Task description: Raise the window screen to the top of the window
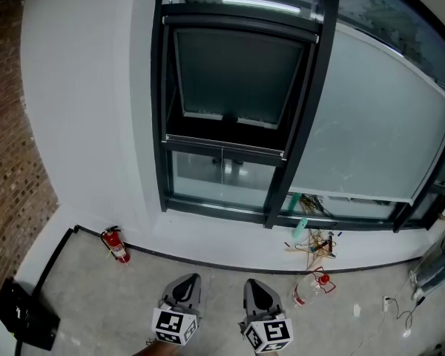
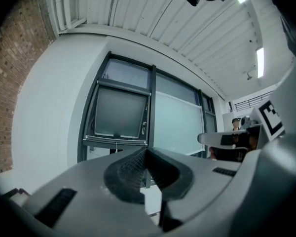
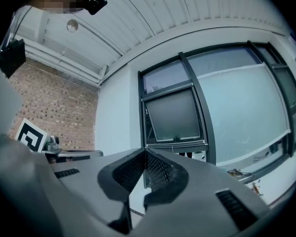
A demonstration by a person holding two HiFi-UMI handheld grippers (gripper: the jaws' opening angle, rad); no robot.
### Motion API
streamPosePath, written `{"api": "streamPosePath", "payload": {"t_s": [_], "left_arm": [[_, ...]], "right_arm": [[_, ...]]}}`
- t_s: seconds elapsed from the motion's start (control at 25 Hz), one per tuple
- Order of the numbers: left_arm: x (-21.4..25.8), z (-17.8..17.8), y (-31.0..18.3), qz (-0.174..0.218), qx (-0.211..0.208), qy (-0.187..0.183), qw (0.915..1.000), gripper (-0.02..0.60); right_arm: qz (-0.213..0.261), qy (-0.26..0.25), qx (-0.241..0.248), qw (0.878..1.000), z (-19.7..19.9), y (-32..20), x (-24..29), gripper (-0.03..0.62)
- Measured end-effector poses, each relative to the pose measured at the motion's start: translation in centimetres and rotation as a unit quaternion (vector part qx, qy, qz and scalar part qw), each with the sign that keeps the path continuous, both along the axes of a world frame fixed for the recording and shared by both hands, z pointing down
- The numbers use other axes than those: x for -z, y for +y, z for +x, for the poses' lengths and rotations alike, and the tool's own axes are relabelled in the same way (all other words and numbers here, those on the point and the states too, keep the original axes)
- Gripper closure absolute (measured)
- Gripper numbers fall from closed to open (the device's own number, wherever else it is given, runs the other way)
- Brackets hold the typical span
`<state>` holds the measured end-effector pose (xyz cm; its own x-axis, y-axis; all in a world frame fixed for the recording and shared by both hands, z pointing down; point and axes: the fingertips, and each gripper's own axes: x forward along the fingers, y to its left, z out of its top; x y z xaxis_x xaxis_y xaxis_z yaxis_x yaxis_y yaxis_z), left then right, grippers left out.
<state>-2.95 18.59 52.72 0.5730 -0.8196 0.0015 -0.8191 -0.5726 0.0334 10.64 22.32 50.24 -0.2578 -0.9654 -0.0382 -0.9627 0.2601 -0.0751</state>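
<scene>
The window screen (image 1: 236,71) is a dark mesh panel in the left, black-framed window. Its bottom bar (image 1: 230,119) hangs a little above the middle crossbar, with clear glass below. Both grippers stand well back from the window, low in the head view and side by side. My left gripper (image 1: 190,279) and my right gripper (image 1: 253,283) are both shut and hold nothing. In the left gripper view the screen (image 2: 119,113) shows above the left gripper (image 2: 147,150), whose pads meet at the tip. The right gripper view has the screen (image 3: 176,116) beyond the shut right gripper (image 3: 144,152).
A red fire extinguisher (image 1: 116,245) stands by the white wall at left. A plastic bottle (image 1: 308,289) and a heap of small tools (image 1: 316,240) lie below the wide frosted pane (image 1: 371,124). A black box (image 1: 21,314) sits by the brick wall (image 1: 7,162).
</scene>
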Motion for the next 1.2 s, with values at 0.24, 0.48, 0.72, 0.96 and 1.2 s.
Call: {"api": "streamPosePath", "payload": {"t_s": [0.24, 0.48, 0.72, 0.96, 1.2], "left_arm": [[-0.6, 2.4, 0.1, -0.001, 0.014, -0.005, 0.9999, 0.581], [-0.8, 3.2, -1.5, 0.001, 0.014, -0.006, 0.9999, 0.581], [-1.2, 3.4, -5.6, 0.001, 0.000, -0.006, 1.0000, 0.581], [-1.3, 2.5, -11.0, -0.004, -0.012, -0.002, 0.9999, 0.581], [-1.1, 1.6, -15.7, -0.008, -0.030, 0.002, 0.9995, 0.581]], "right_arm": [[-0.007, 0.006, 0.012, 1.000, 2.9, -0.6, -0.7, 0.585], [-0.010, 0.000, 0.009, 1.000, 4.0, -2.3, -0.9, 0.585], [-0.020, 0.009, -0.004, 1.000, 3.6, -5.8, -1.9, 0.585], [-0.021, 0.008, -0.021, 1.000, 2.7, -10.7, -1.7, 0.585], [-0.027, 0.016, -0.037, 0.999, 1.4, -15.1, -1.6, 0.585]]}}
